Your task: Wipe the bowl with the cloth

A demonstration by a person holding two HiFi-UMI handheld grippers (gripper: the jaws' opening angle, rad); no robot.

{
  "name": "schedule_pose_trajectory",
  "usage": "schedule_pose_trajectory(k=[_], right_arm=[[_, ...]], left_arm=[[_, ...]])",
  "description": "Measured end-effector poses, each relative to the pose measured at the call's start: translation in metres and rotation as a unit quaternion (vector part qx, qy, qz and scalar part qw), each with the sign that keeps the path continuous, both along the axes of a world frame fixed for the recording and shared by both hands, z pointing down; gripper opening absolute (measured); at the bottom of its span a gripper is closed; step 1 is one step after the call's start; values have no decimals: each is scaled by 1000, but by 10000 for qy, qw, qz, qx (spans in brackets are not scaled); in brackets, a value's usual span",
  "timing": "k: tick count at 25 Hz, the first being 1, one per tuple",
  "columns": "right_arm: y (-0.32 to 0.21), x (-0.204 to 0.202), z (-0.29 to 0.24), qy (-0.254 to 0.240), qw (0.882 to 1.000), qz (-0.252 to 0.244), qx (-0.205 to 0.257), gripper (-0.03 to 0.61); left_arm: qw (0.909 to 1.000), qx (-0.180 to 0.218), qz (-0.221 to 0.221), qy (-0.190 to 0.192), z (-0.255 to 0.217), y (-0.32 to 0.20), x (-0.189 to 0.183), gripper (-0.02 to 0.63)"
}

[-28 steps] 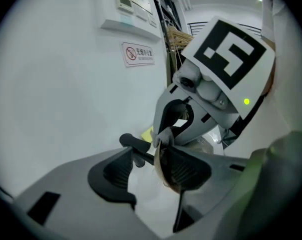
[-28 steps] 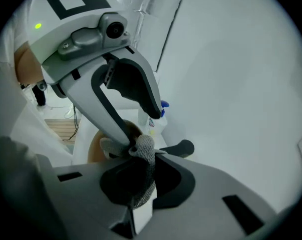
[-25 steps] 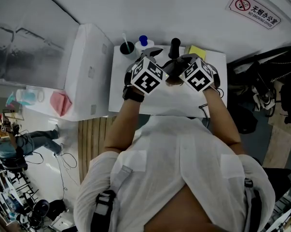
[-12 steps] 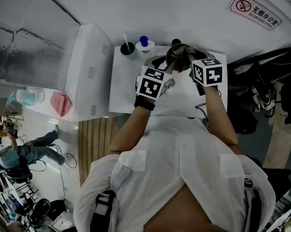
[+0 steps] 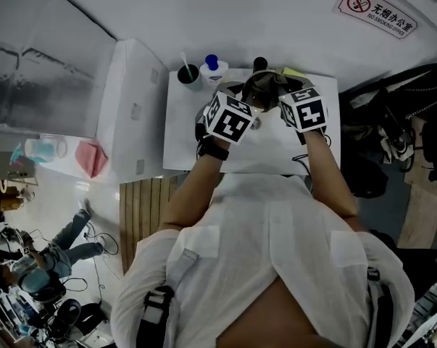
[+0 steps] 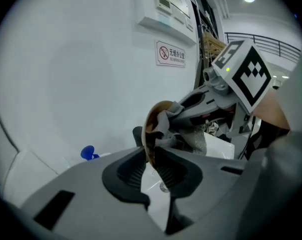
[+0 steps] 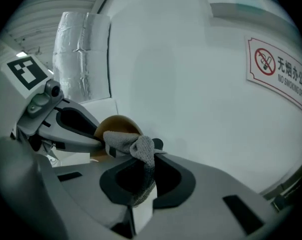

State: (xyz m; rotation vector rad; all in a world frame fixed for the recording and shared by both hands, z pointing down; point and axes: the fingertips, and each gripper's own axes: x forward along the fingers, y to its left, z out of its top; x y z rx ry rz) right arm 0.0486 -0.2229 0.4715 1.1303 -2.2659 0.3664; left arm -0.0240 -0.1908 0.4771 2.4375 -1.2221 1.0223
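Closing on bowl [image 6: 151, 124] rim: left tool [image 6: 149, 156]

Person wore a white short-sleeved shirt [image 5: 265, 230] with chest pockets, grey straps [image 5: 176, 267] with dark buckles, plus a black band [image 5: 213, 149] on the left wrist. The left gripper [image 6: 149, 168] and right gripper [image 7: 140, 176] were grey plastic with dark ribbed pads [image 6: 133, 171], each carrying a black-and-white marker cube [image 5: 229, 118].
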Motion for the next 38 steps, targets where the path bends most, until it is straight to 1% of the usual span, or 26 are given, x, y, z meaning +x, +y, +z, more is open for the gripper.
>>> schedule_pose_trajectory(k=[6, 10, 14, 18, 20, 22, 23, 24, 26, 28, 30, 31, 32, 34, 36, 38], right_arm=[[6, -8, -4, 526, 9977, -363, 208, 46], [8, -13, -5, 996, 9920, -660, 402, 48], [12, -20, -7, 1520, 9808, -1046, 635, 46], [19, -33, -5, 1986, 9631, -1575, 904, 44], [21, -38, -3, 2148, 9549, -1793, 996, 44], [22, -39, -2, 2172, 9529, -1868, 991, 44], [22, -38, -2, 2109, 9554, -1841, 941, 44], [21, -38, -2, 1981, 9602, -1769, 865, 44], [16, -35, -5, 1561, 9740, -1499, 677, 43], [9, -28, -8, 1040, 9871, -1108, 507, 43], [1, -20, -10, 492, 9958, -679, 358, 43], [-4, -16, -10, 175, 9985, -455, 267, 43], [-7, -12, -10, -166, 9995, -225, 159, 43], [-13, -5, -10, -769, 9968, 208, -13, 43], [-18, 0, -11, -1096, 9926, 516, -38, 43], [-20, 0, -13, -1345, 9883, 719, -24, 43]], left_arm=[[9966, -145, 466, -664, 2, 5, -2, 66], [9922, -211, 734, -989, 0, 6, -4, 67], [9863, -261, 975, -1305, -1, 8, -4, 66], [9783, -197, 1219, -1664, -1, 8, -2, 52], [9744, -141, 1369, -1777, -1, 8, 1, 45], [9720, -67, 1479, -1823, -2, 7, 3, 44], [9730, -14, 1480, -1771, -2, 5, 4, 44], [9761, 68, 1430, -1634, -4, 3, 4, 44], [9862, 306, 1159, -1143, -12, -5, 5, 48], [9943, 541, 712, -585, -23, -12, 1, 113], [9971, 719, 215, -112, -33, -18, -8, 168], [9971, 756, -19, 100, -36, -20, -13, 175], [9965, 739, -225, 311, -36, -20, -17, 176], [9947, 564, -499, 698, -30, -17, -18, 176], [9928, 354, -582, 989, -21, -12, -12, 175], [9906, 206, -610, 1203, -15, -9, -3, 173]])
